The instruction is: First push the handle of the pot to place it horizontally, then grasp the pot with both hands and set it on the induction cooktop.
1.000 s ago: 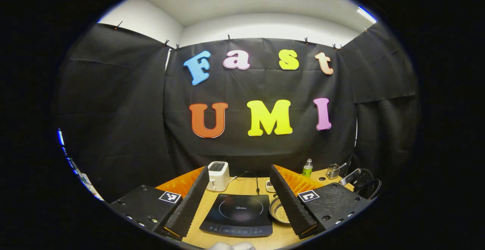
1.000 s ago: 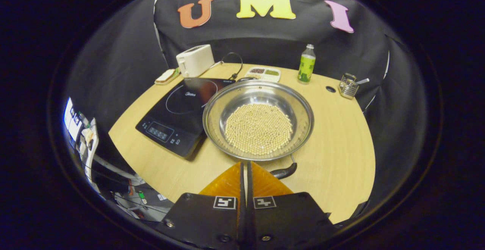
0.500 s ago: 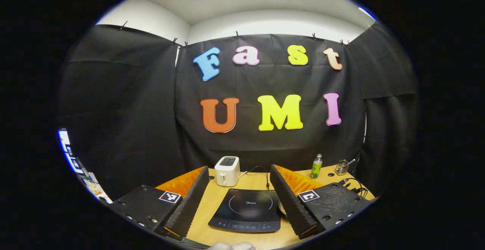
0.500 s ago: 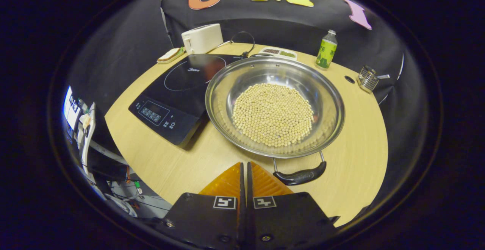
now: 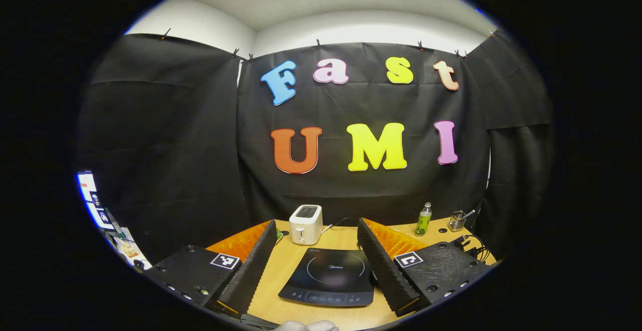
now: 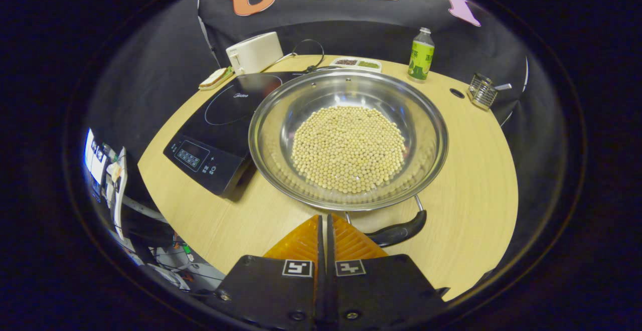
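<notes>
A wide steel pot (image 6: 426, 120) with pale beans in it stands on the wooden table (image 6: 471, 180), its left rim over the edge of the black induction cooktop (image 6: 220, 115). Its black handle (image 6: 401, 230) lies at the near rim, slanting up to the right. My right gripper (image 6: 323, 216) is shut and empty, its tips just short of the rim and right next to the handle's left end; I cannot tell whether they touch. My left gripper (image 5: 317, 222) is held open above the near table edge, with the cooktop (image 5: 331, 276) between its fingers.
A white toaster (image 6: 254, 52) and a slice of bread (image 6: 215, 76) stand behind the cooktop. A green bottle (image 6: 420, 54), a small divided tray (image 6: 357, 63) and a wire holder (image 6: 481, 90) line the far edge. A gloved hand (image 5: 306, 325) shows at the bottom.
My right gripper came closer to the pot and shifted, so the handle now sits beside its tips. The left gripper view swung left; the pot slipped behind its right finger.
</notes>
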Demonstrator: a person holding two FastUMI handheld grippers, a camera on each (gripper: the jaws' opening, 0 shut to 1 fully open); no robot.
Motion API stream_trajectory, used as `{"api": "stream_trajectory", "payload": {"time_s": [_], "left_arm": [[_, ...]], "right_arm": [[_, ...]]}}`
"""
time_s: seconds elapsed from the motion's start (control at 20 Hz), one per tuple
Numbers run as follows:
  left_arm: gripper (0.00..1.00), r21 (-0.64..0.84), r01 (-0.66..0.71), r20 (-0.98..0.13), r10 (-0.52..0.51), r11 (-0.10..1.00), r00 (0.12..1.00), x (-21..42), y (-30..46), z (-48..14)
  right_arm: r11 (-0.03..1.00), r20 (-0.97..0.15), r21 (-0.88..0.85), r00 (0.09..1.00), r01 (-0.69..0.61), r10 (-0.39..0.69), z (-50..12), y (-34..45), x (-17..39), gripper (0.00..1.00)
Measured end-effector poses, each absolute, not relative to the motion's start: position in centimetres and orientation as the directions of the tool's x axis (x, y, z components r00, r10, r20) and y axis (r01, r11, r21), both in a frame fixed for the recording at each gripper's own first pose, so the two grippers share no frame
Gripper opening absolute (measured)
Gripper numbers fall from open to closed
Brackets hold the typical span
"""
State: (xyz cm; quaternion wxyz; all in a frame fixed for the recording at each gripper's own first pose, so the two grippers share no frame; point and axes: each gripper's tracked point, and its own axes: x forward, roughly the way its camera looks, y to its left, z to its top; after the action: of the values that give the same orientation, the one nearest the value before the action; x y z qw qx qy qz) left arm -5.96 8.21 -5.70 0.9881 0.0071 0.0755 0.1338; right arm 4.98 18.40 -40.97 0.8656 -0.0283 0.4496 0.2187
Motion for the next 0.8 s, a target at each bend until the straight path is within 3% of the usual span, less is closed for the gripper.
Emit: {"api": "stream_trajectory", "payload": {"time_s": [0.3,0.8], "left_arm": [[0.96,0.036,-0.272,-0.155,0.274,0.962,0.949,-5.3,7.3,-5.6],[0.96,0.047,-0.366,-0.201,0.368,0.929,0.908,-5.8,4.6,-6.5]], "right_arm": [[0.905,-0.791,0.159,0.497,-0.395,0.357,-41.1,16.1,5.5,0.04],[0.874,-0.783,0.194,0.466,-0.445,0.411,-41.2,13.0,7.6,0.01]]}}
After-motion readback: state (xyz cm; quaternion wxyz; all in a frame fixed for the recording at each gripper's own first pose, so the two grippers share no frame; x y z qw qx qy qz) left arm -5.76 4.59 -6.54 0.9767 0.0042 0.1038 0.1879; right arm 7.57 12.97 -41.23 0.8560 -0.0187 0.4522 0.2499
